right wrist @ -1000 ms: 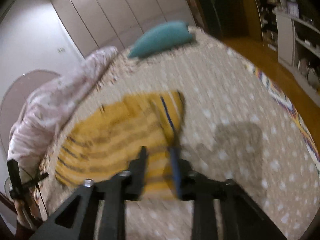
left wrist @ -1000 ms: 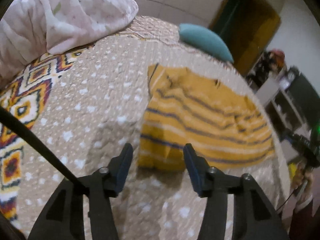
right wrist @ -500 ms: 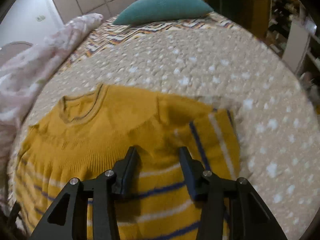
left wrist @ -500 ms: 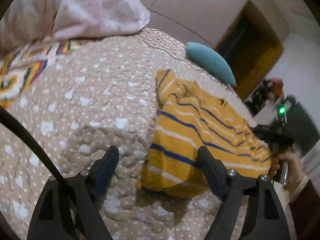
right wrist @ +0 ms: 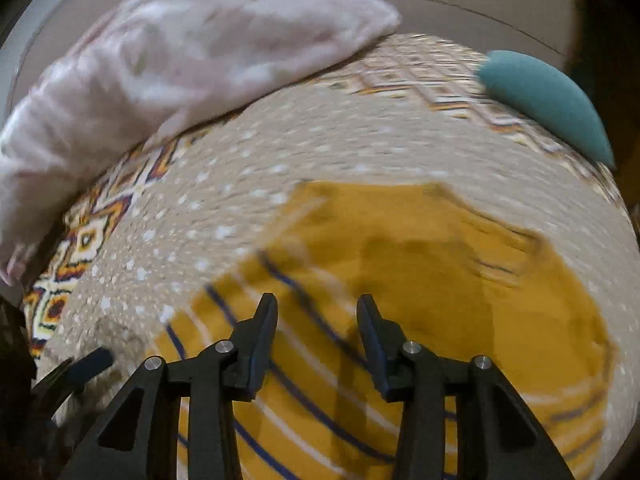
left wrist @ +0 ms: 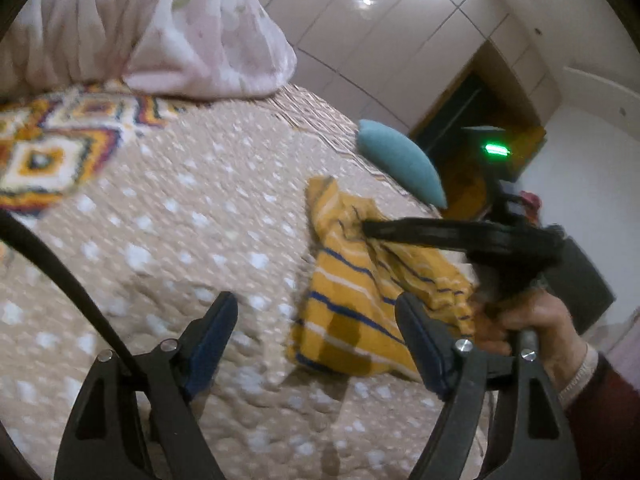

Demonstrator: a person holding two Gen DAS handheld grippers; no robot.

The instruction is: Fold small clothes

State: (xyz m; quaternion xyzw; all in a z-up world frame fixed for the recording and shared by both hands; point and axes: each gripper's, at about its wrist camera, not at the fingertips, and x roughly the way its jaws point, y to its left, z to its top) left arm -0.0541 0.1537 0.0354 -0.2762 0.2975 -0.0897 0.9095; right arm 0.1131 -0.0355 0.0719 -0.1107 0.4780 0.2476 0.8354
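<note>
Hovering with jaws spread wide and empty, left hand-held gripper [left wrist: 316, 320] just short of the near striped edge of the yellow sweater [left wrist: 352, 280], which lies partly bunched on the bed [left wrist: 180, 220] ahead and a little to the right of those fingers. Right hand-held gripper [right wrist: 317, 320] parted to a moderate gap, low over the sweater's striped middle, nothing visibly pinched between the pads; whether touching the knit cannot be told through the blur.

Risks, as a judgement: closing either hand-held gripper on one layer only, so the fold drags crooked and the sleeve trails out. Snagging the quilted bedcover along with the knit, since the cloth sits flush on it. Pulling from both sides at unequal height, bunching the already rumpled far part further. Crossing paths, given the right hand-held gripper reaching over the sweater directly ahead of the left one. Pink blanket [right wrist: 180, 48] and teal pillow [right wrist: 548, 96] well beyond, unlikely to interfere.
</note>
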